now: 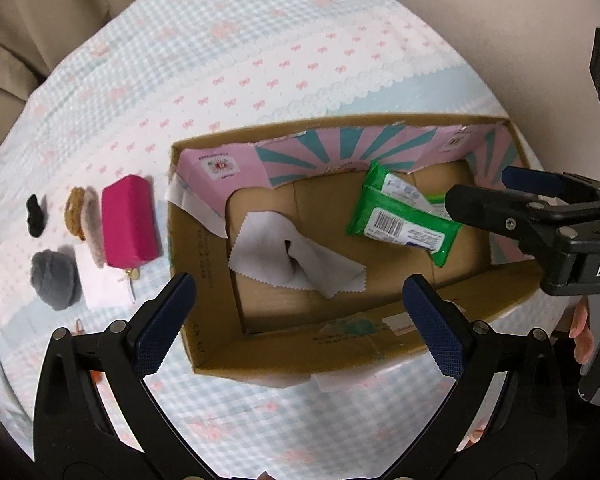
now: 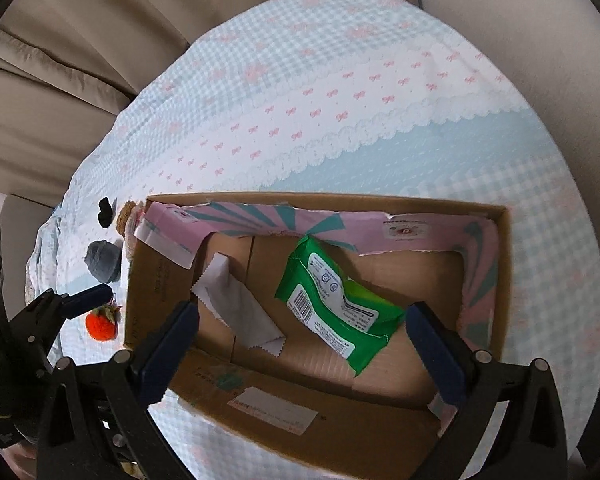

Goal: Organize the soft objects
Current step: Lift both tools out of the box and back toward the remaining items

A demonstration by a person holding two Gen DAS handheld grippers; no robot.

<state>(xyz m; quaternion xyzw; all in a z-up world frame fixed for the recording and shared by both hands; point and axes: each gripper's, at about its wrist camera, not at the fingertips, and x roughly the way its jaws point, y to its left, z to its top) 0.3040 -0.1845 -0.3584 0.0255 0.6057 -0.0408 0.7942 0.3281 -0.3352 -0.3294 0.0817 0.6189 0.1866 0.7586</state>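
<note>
Cardboard box (image 2: 496,280) (rectangular) holds crinkly wipes pack (image 2: 332,308).

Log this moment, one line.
left gripper: open, empty | right gripper: open, empty | box: white cloth, green wipes pack | outside: pink pouch

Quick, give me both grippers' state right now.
Left gripper: open, holding nothing, above the cardboard box.
Right gripper: open, holding nothing.

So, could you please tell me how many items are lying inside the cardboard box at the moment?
2: a white cloth toward the box's left end, and a green wipes pack toward its right. Nothing else shows inside.
</note>
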